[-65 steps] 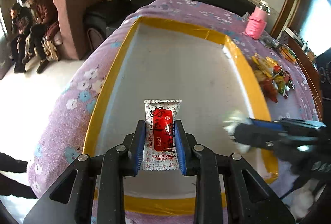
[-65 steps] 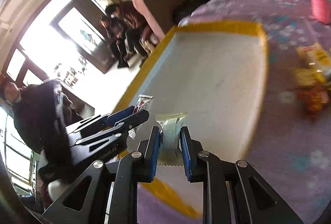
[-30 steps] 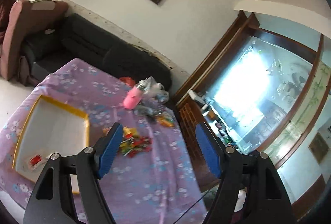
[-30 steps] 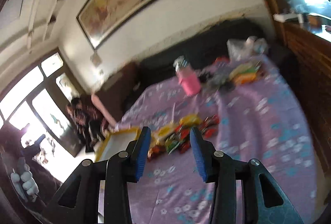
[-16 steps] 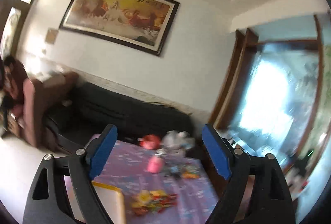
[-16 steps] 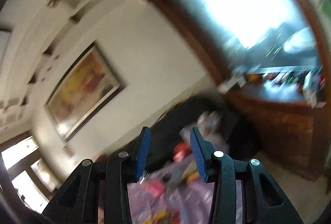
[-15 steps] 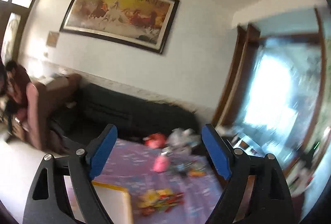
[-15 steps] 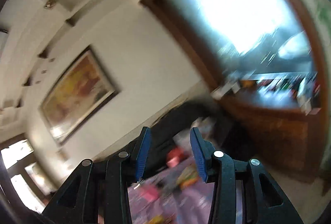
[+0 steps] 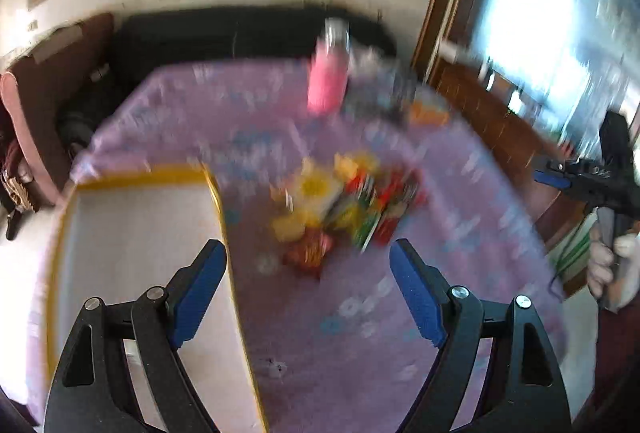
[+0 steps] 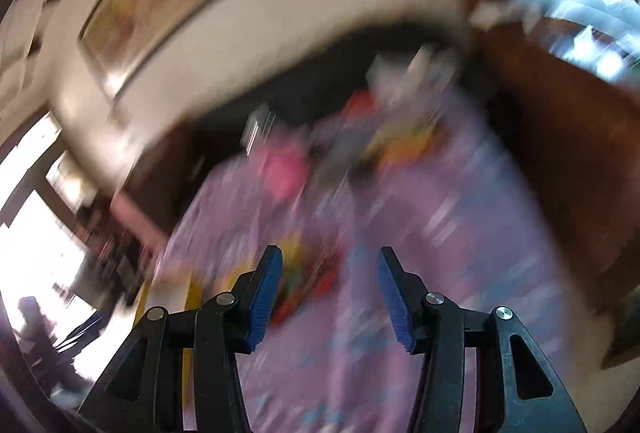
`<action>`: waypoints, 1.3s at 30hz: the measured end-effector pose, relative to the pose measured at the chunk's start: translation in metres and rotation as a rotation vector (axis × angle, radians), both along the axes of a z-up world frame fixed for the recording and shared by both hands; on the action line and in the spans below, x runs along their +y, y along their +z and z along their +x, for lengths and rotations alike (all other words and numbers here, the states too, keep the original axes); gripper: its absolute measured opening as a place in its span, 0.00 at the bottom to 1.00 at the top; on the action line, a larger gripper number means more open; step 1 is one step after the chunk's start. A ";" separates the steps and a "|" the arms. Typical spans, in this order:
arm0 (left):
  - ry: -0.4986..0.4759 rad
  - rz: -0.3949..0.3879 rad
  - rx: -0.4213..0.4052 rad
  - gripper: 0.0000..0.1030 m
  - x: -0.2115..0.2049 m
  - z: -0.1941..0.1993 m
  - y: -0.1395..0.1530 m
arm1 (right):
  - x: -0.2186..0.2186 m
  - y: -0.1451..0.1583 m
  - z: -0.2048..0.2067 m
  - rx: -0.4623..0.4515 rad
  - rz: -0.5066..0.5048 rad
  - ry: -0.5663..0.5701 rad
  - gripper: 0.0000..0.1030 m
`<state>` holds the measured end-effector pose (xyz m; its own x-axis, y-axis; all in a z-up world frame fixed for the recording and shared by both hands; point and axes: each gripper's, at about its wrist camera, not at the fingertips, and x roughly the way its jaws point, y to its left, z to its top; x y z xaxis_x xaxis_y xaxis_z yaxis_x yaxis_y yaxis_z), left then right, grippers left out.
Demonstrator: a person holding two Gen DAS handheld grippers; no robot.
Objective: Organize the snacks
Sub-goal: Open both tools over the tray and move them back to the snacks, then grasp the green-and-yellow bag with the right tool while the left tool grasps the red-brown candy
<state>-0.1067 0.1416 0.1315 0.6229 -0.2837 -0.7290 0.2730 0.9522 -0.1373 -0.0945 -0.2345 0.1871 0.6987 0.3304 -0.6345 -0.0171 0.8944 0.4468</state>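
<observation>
Lilac tablecloth (image 9: 460,193) carried pale blue and white flowers; the tray (image 9: 218,189) at lower left was white with a yellow rim; snack packets (image 9: 344,209) at centre mixed yellow, red, green; a bottle (image 9: 328,85) at upper centre was pink; gripper pads (image 9: 198,289) were blue on black

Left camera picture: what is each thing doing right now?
Left hand-held gripper: open, holding nothing.
Right hand-held gripper: open, holding nothing.
Snack pile: loose heap lying on the purple cloth, beside the tray.
Tray: flat on the cloth.
Pink bottle: standing upright.
</observation>
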 end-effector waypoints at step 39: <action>-0.149 0.225 0.258 0.29 -0.065 0.077 -0.104 | 0.145 -0.156 0.061 0.082 -0.116 0.272 0.33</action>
<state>-0.0300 0.0768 0.0277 0.3746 -0.1717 -0.9111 0.3942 0.9190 -0.0112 -0.0339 -0.0896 0.0315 0.5395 0.4202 -0.7296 -0.2309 0.9072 0.3517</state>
